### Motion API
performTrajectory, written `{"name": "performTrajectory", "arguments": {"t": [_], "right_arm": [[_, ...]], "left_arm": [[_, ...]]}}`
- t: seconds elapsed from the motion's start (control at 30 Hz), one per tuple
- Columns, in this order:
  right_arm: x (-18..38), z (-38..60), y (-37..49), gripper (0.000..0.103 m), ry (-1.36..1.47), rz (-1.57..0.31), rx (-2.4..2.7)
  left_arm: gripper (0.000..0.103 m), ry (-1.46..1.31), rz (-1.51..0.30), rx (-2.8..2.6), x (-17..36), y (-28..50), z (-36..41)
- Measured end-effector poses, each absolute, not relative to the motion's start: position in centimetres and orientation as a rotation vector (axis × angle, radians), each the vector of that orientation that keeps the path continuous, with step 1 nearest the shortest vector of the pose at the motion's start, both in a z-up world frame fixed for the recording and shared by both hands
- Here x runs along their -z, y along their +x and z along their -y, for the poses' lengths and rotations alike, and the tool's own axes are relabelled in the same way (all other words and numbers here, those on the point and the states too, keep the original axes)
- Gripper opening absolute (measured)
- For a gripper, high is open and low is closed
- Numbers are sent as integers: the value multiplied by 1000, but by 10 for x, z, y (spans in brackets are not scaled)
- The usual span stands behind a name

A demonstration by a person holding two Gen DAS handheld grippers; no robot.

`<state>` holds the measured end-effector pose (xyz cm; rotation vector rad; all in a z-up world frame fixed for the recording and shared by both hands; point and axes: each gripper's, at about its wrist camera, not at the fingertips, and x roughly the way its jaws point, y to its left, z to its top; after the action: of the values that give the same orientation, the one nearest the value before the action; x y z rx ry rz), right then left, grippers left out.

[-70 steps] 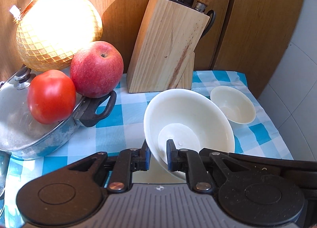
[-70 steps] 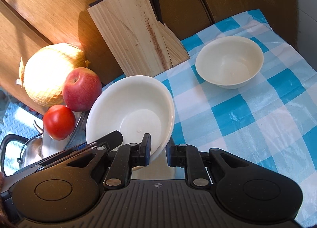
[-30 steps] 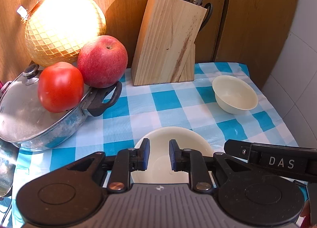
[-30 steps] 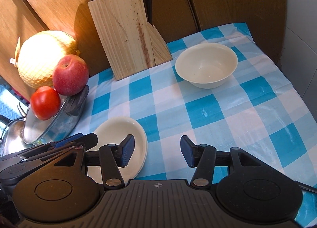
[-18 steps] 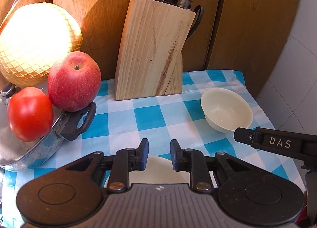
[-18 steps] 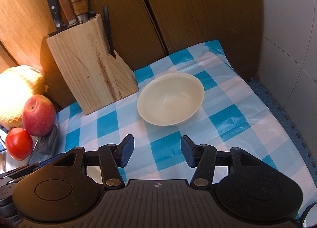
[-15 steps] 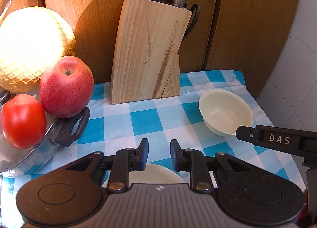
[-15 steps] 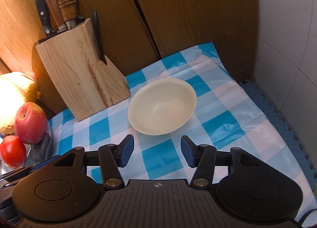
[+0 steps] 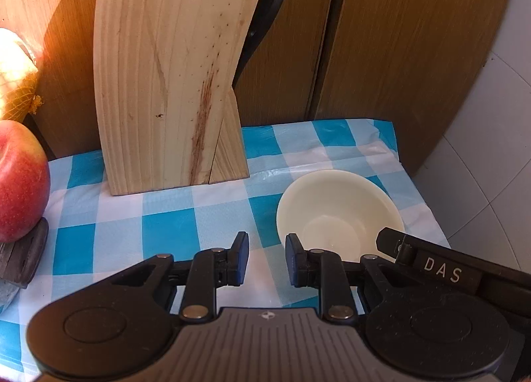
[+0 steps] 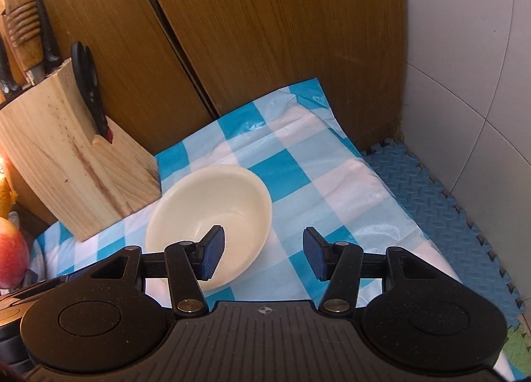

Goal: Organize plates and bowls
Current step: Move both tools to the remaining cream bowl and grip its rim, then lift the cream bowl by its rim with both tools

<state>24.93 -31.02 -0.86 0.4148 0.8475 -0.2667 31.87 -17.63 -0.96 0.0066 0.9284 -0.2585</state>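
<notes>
The surface, covered in a blue-and-white checked cloth, carries a wooden knife block at the back and one cream bowl just in front and to the right of it, upright and empty. An apple sits at the left edge. The right tongs stand about half open with nothing between them; the left pad overlaps the bowl's interior and the right pad hangs outside the near rim. The left tongs show a narrow gap, empty, just beside the bowl. To grip well, lower the right tongs so the pads straddle the rim wall squarely, then close; avoid pushing the bowl toward the knife block.
</notes>
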Motion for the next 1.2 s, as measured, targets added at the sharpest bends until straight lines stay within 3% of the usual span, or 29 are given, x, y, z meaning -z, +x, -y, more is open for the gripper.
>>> {"name": "performTrajectory", "arguments": {"t": [0.33, 0.5, 0.77, 1.2], "right_arm": [[25, 309, 271, 58, 329, -882, 251], [33, 309, 278, 32, 285, -897, 218], [31, 305, 280, 16, 247, -870, 187], [18, 294, 268, 12, 208, -829, 155]], "left_arm": [[18, 43, -950, 232, 37, 338, 194], [20, 52, -958, 249, 44, 344, 195], [19, 57, -954, 273, 44, 346, 193], [15, 29, -926, 272, 33, 336, 182]]}}
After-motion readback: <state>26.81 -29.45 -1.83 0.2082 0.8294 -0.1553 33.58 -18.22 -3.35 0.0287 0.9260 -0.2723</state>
